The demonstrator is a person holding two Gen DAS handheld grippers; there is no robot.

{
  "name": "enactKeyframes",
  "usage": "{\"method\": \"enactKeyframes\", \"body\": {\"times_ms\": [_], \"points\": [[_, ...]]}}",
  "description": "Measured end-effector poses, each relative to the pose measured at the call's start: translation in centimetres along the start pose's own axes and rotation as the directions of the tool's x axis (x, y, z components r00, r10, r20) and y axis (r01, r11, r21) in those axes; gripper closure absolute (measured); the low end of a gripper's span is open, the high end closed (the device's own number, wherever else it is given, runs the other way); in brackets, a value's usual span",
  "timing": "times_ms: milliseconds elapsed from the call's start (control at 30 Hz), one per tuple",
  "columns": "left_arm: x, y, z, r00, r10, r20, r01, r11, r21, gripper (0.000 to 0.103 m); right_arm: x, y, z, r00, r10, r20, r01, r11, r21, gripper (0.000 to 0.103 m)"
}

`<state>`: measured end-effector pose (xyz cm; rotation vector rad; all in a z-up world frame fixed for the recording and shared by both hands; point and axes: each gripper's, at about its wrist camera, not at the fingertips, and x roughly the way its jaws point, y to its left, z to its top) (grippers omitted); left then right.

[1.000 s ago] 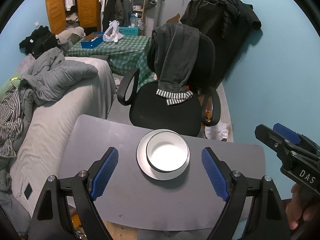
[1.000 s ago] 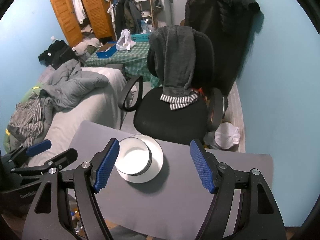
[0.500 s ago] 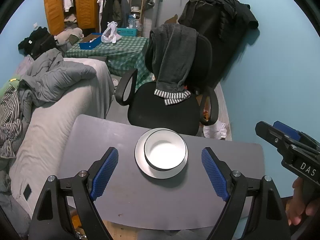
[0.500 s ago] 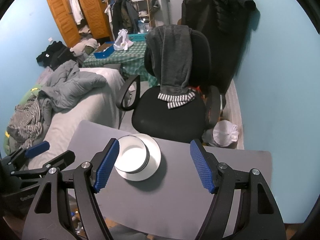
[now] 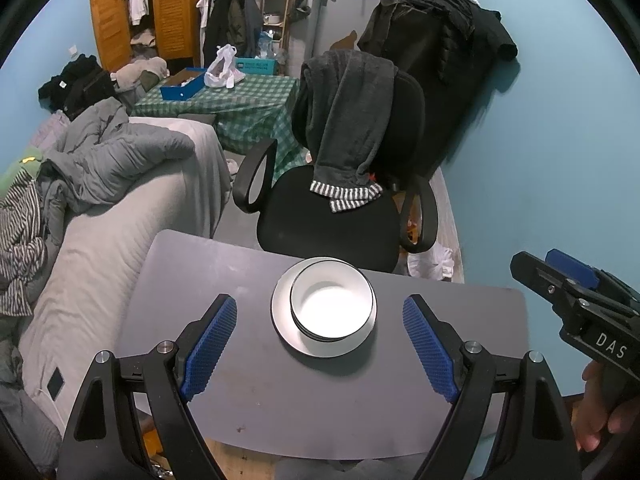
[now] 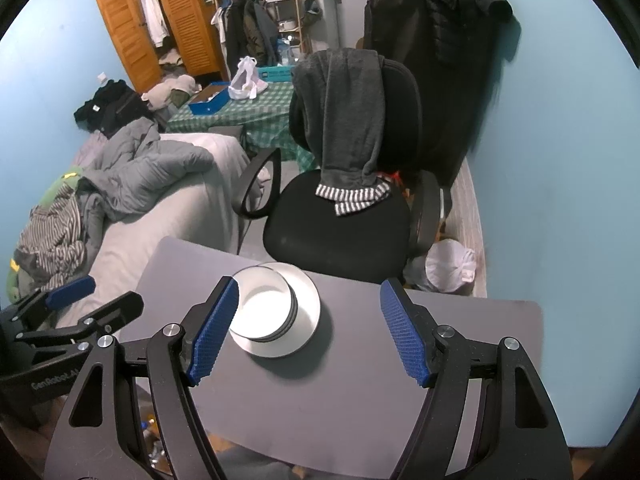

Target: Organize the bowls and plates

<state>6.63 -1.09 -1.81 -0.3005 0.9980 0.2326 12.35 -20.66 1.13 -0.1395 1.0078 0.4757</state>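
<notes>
Far side of the grey table stands a black office chair w/ a dark grey garment draped over its back, striped cuffs hanging onto the seat. The chair sits just beyond the far table edge, right behind the dishes. Left of the table is a grey sofa piled w/ a grey puffer jacket and striped clothing. Further back: a table under a green checked cloth carrying a blue box and a white bag. Black coats hang on the blue wall, far right. A white bag lies on the floor right of the chair.

Table surface is bare apart from the stack — open room near, left and right of it. The white plate lies close to the far edge, centre, w/ stacked white bowls sitting in it, dark rims showing at the stack's side.

Left gripper hovers above the near part of the table, blue pads spread wide, nothing between them, touching nothing; the stack shows in the gap beyond. Right gripper likewise stands wide and empty — its left pad overlaps the bowls in view, but whether it touches I can't tell. Fingers of the person's hand show at the right gripper's handle.
</notes>
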Motion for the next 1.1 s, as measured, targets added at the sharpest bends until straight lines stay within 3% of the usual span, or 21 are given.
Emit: {"method": "enactKeyframes", "body": {"times_ms": [567, 1100], "points": [[-0.17, -0.25, 0.32, 0.997, 0.079, 0.003, -0.079, 0.997, 0.018, 0.017, -0.42, 0.31, -0.51, 1.000, 0.001, 0.009, -0.001, 1.000, -0.003, 0.030], [-0.17, -0.12, 0.40, 0.999, 0.047, 0.006, -0.047, 0.999, 0.011, 0.017, -0.48, 0.84, -0.55, 1.000, -0.010, -0.009, 0.010, 1.000, -0.003, 0.030]]}}
